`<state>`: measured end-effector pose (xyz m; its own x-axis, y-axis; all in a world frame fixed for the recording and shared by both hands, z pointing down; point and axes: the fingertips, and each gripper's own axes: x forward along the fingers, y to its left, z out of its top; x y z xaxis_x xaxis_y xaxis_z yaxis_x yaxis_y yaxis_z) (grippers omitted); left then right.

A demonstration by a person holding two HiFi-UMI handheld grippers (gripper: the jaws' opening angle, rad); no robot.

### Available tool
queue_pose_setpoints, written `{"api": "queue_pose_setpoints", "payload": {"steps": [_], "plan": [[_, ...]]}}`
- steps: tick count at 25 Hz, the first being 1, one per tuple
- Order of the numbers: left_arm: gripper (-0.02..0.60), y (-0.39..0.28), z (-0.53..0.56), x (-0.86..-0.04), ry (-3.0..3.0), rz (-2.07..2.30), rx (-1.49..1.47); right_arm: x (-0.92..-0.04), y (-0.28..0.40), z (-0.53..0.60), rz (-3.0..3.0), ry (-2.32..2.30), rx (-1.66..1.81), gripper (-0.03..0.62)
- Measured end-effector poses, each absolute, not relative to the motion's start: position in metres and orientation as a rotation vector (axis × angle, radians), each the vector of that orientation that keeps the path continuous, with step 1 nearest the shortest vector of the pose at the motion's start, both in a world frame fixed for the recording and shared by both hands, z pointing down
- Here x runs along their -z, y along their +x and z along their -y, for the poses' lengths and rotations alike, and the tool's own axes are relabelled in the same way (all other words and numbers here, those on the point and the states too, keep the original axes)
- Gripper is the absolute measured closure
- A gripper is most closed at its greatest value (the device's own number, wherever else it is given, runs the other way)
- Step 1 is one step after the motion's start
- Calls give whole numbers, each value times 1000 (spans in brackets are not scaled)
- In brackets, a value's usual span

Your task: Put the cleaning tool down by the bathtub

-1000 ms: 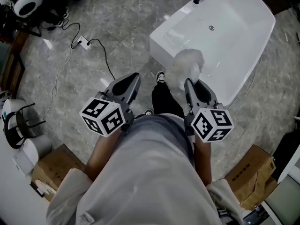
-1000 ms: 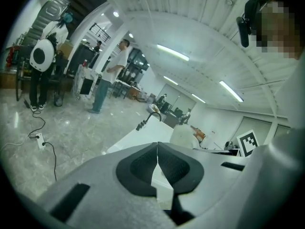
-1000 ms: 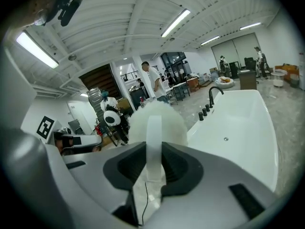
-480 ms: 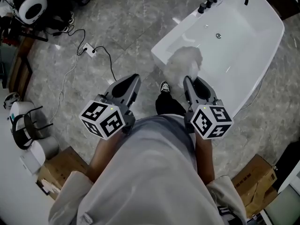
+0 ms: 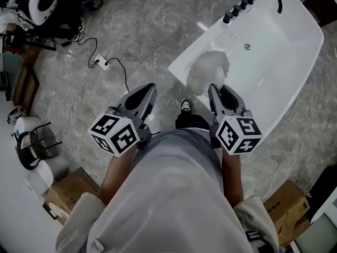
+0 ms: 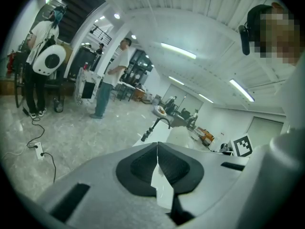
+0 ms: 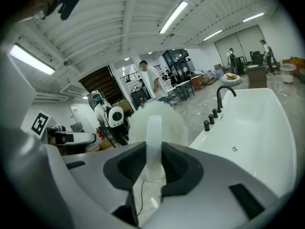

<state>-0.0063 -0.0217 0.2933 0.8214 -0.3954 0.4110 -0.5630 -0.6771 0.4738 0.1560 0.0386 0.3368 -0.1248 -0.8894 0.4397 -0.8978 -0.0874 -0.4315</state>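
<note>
My right gripper (image 5: 219, 92) is shut on the pale handle of a fluffy white cleaning tool (image 5: 208, 70), whose head hangs over the near rim of the white bathtub (image 5: 274, 62). In the right gripper view the handle (image 7: 153, 147) stands upright between the dark pads, with the fluffy head (image 7: 159, 120) just beyond them and the bathtub (image 7: 252, 123) to the right. My left gripper (image 5: 143, 94) hovers above the floor left of the tub. Its jaws meet with nothing between them (image 6: 157, 163).
The tub's black faucet and knobs (image 5: 247, 1) sit at its far end. A power strip with a black cable (image 5: 100, 63) lies on the marble floor to the left. Cardboard boxes (image 5: 55, 191) stand behind me on both sides. Several people stand in the background (image 6: 107, 78).
The bathtub and the floor have slid across the head view as I moved; the fluffy head now sits further over the tub's rim. Both grippers keep the same pose.
</note>
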Motion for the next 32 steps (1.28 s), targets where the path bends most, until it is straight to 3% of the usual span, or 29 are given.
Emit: {"api": "queue_pose_setpoints", "payload": {"steps": [32], "plan": [[572,24,56,-322,2296,728,-389,-378,211,9,2093,2022,-1082,505]]}}
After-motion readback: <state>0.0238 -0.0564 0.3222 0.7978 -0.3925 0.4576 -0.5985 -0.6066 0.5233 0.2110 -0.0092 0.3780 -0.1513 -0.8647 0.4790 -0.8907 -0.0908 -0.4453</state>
